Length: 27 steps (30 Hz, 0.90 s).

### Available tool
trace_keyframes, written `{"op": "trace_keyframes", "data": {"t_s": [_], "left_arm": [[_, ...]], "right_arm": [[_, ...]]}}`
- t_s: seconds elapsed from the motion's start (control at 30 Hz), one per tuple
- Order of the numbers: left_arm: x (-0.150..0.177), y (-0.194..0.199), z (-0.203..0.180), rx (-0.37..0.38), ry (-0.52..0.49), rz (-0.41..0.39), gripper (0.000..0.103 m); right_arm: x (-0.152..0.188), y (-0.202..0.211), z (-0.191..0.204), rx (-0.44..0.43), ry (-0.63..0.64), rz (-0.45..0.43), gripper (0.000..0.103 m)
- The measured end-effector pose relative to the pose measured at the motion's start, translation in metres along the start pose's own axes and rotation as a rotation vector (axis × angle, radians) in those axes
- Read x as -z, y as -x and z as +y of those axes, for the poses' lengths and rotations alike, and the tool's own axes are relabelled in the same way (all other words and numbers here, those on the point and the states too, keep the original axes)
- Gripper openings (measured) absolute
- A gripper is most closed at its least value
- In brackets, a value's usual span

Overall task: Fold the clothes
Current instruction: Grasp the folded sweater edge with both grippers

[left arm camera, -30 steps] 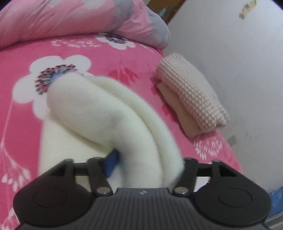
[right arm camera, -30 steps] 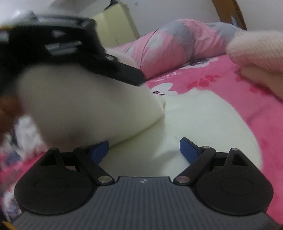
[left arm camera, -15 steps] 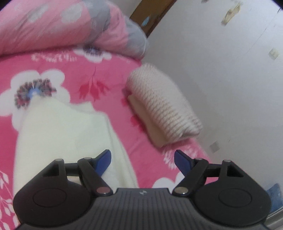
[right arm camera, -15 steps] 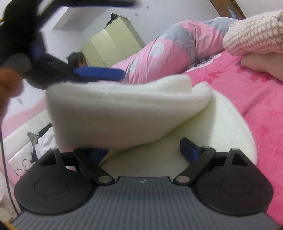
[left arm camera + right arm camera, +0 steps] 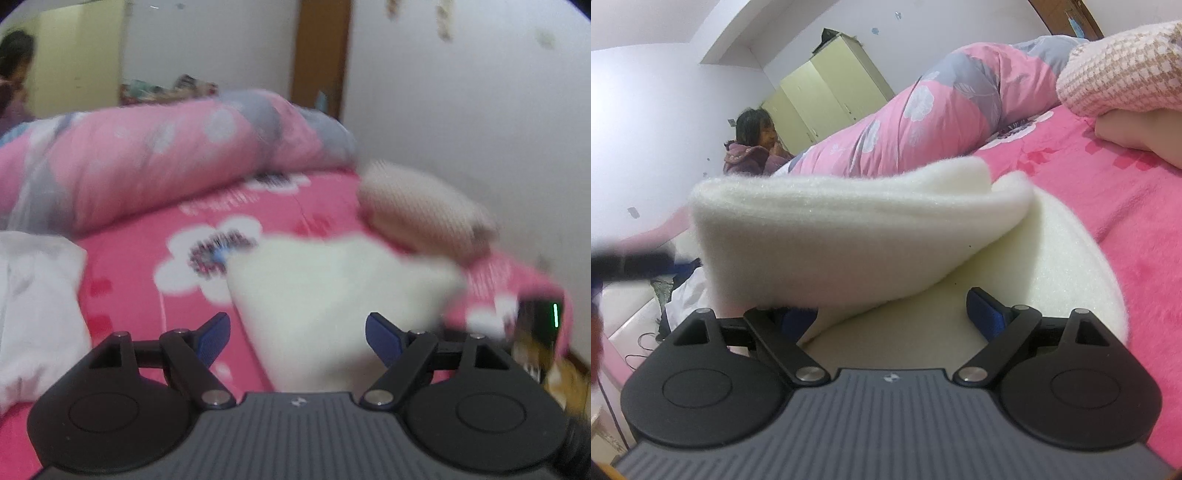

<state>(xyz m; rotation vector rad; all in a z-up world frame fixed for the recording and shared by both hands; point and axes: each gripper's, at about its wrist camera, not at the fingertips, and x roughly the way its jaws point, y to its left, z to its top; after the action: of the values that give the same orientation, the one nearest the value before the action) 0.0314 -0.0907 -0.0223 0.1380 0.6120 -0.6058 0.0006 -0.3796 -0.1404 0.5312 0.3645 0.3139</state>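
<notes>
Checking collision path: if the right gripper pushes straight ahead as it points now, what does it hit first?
Most likely the cream fleece garment: its folded-over layer lies right ahead of the open right gripper, already draped over one finger. Depth is unclear.

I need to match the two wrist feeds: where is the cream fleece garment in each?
Left wrist: cream fleece garment lies centre, ahead of the jaws, on the pink bedspread.
Right wrist: it fills the centre, folded over.
Shared landmark: the folded waffle-knit pile, right of it.
</notes>
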Motion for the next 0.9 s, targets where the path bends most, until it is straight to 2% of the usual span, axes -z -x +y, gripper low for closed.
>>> {"op": "trace_keyframes", "data": {"t_s": [0.13,0.27,0.33,0.47,0.57,0.67,0.77,0.83,0.87,0.9], "left_arm": [[0.02,-0.024,-0.009,0.007,-0.039,0.025,0.082],[0.03,-0.051,-0.019,-0.052,-0.094,0.027,0.078],[0.032,-0.058,-0.02,-0.053,-0.101,0.018,0.075],[0.04,-0.064,-0.019,-0.055,-0.115,-0.013,0.075],[0.046,-0.065,-0.022,-0.062,-0.165,-0.023,0.075],[0.053,-0.066,-0.026,-0.073,-0.216,-0.032,0.075],[0.057,-0.068,-0.028,-0.08,-0.23,-0.036,0.076],[0.058,-0.068,-0.029,-0.084,-0.236,-0.04,0.075],[0.059,-0.068,-0.028,-0.083,-0.236,-0.042,0.073],[0.06,-0.068,-0.027,-0.081,-0.234,-0.044,0.07]], "right_arm": [[-0.007,0.003,0.006,0.037,-0.013,0.042,0.088],[-0.011,0.027,0.005,0.04,-0.101,0.059,0.088],[-0.009,0.046,-0.001,0.017,-0.174,0.046,0.088],[-0.003,0.076,-0.014,-0.097,-0.397,-0.015,0.089],[-0.011,0.074,-0.01,-0.118,-0.457,-0.019,0.089],[-0.03,0.052,0.009,-0.101,-0.422,0.065,0.089],[-0.048,0.02,0.028,0.024,-0.351,0.201,0.09],[-0.054,0.004,0.037,0.096,-0.288,0.254,0.089],[-0.059,-0.005,0.041,0.107,-0.266,0.278,0.079],[-0.063,-0.013,0.045,0.119,-0.241,0.301,0.06]]}}
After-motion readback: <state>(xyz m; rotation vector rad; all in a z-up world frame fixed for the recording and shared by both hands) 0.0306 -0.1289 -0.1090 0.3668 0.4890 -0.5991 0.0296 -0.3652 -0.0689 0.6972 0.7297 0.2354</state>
